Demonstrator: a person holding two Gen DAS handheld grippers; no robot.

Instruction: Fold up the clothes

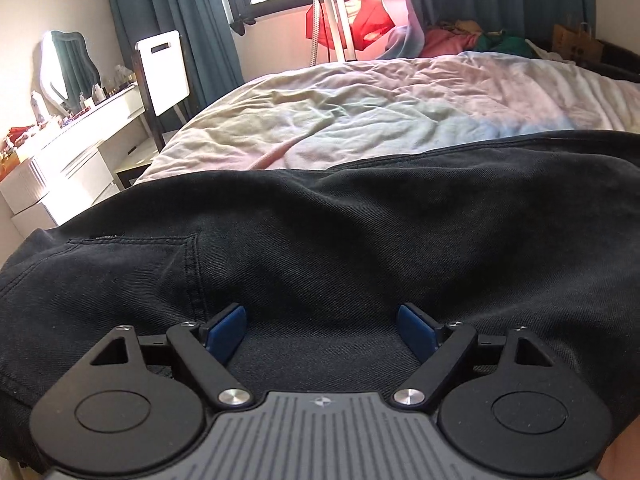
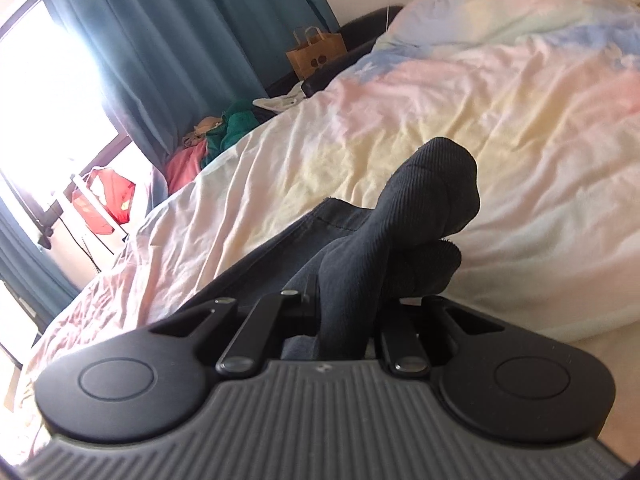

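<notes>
Left gripper: jaws spread wide above black jeans, blue pads clear of cloth, nothing gripped. Jeans lie flat across near edge of bed, back pocket at left. Right gripper: jaws closed on bunched dark ribbed fabric, raised over pastel duvet.

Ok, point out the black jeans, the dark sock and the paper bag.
black jeans (image 1: 320, 220): left wrist view, on the flat denim.
dark sock (image 2: 420, 208): right wrist view, on its ribbed middle.
paper bag (image 2: 316, 58): right wrist view, on its front face.
</notes>
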